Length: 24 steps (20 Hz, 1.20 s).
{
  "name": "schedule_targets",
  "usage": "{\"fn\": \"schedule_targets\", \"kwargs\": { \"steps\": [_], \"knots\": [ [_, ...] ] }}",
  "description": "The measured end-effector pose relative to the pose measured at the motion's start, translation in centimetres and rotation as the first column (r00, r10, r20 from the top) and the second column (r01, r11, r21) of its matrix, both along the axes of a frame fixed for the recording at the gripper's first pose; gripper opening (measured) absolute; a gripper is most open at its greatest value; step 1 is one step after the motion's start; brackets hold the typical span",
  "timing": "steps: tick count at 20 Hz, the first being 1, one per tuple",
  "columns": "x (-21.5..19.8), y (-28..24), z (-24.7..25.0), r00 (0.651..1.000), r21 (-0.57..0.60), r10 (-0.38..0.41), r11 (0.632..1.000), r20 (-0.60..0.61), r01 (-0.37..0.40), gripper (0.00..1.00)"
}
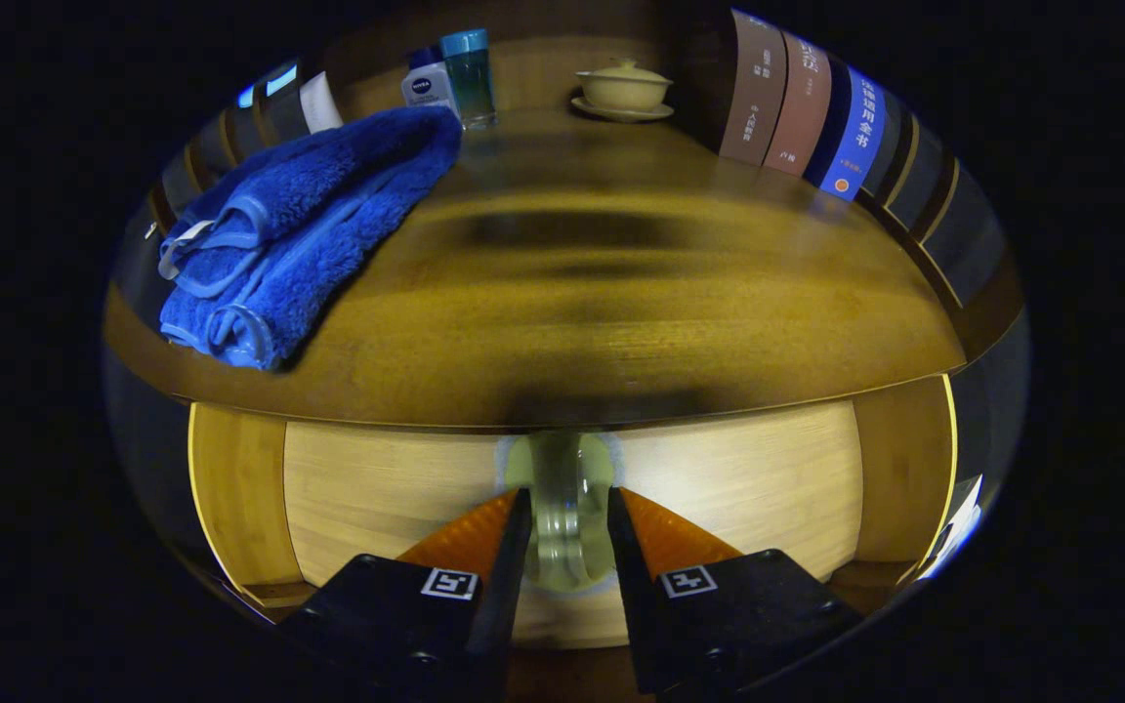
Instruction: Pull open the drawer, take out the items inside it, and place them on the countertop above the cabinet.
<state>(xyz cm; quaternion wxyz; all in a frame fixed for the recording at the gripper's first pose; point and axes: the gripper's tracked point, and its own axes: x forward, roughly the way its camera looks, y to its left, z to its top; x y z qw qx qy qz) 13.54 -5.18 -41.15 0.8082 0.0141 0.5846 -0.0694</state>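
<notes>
Far left on the wooden surface (562, 322) lies a folded blue towel (299, 229), its pale-trimmed edges hanging near the front lip. Just behind the towel's far corner stand 2 containers side by side: a small white-and-blue bottle (429, 83) and, touching or nearly touching it, a taller clear bottle w/ a blue cap (470, 76). Further right, at the back of the surface, a cream lidded cup sits on its saucer (623, 90), well apart from the bottles. Right of that, a row of upright books (797, 107) runs along the surface's right side, spines facing in; the 1st 2 are brownish, the 3rd blue.

Below the surface's front edge is the light-wood drawer front (377, 488), framed by darker cabinet wood on both sides. At its centre is a pale, translucent knob (562, 498). The gripper (567, 503) is closed on that knob, 1 finger pressed against each side of it. The drawer looks shut or barely out; cannot tell which. Its contents are hidden.
</notes>
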Motion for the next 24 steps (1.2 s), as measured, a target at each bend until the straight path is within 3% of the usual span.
{"fn": "schedule_targets", "kwargs": {
  "steps": [3,9,16,20,24],
  "knots": [
    [-0.2,0.2,-0.5,1.000,0.001,0.001,1.000,-0.020,-0.001,0.26],
    [-0.3,0.3,0.1,1.000,0.006,0.008,1.000,-0.001,-0.008,0.26],
    [-4.4,1.2,5.2,0.991,0.026,0.023,0.999,0.134,-0.027,0.26],
    [-5.5,1.8,11.6,0.954,0.026,0.030,0.999,0.298,-0.040,0.26],
    [-2.4,1.8,16.2,0.904,0.040,0.015,0.999,0.428,-0.035,0.26]
  ]
}}
